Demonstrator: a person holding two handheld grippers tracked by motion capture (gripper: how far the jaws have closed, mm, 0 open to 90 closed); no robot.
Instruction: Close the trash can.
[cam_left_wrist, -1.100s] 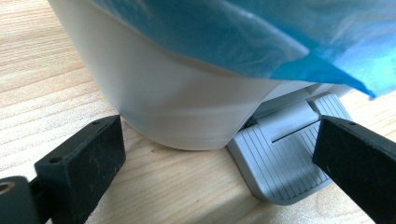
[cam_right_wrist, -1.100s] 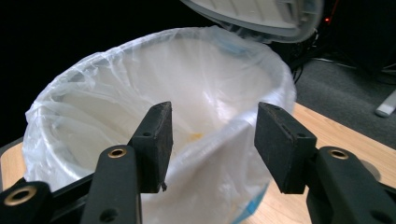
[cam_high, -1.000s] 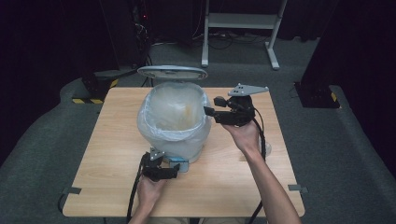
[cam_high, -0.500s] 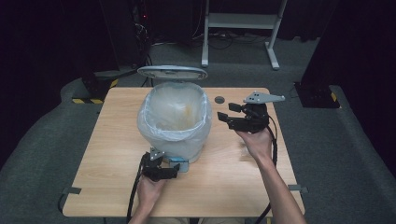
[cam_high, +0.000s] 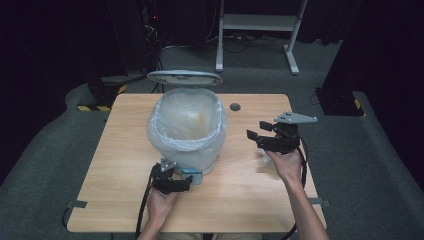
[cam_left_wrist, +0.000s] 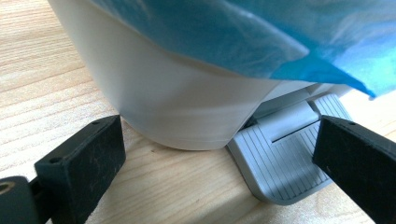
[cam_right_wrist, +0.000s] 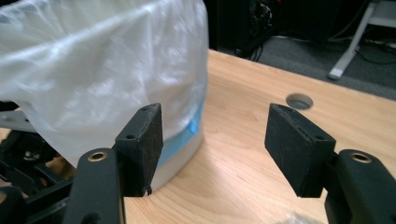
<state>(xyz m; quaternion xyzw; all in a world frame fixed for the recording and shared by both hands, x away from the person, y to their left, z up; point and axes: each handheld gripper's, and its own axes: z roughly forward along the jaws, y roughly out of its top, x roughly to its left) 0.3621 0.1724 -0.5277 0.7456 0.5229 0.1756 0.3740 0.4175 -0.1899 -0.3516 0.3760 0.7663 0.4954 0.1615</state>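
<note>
A white pedal bin (cam_high: 200, 150) lined with a pale plastic bag (cam_high: 186, 122) stands mid-table, its lid (cam_high: 185, 77) raised at the back. My left gripper (cam_high: 177, 174) sits low at the bin's front. In the left gripper view it (cam_left_wrist: 219, 140) is open, its jaws either side of the bin base (cam_left_wrist: 177, 112) and the grey pedal (cam_left_wrist: 280, 158). My right gripper (cam_high: 256, 130) hovers right of the bin, pointing at it. In the right gripper view it (cam_right_wrist: 215, 135) is open; its jaws have just been opening, with nothing between them.
A round cable hole (cam_high: 235, 106) lies in the wooden table (cam_high: 120, 165) behind the right gripper. A small crumpled clear scrap (cam_high: 262, 155) lies under the right hand. Dark floor, a desk frame (cam_high: 260, 30) and equipment stand beyond the far edge.
My right gripper has moved right and down, away from the bin's rim, and its jaws stand wider. The left gripper and the bin have stayed put.
</note>
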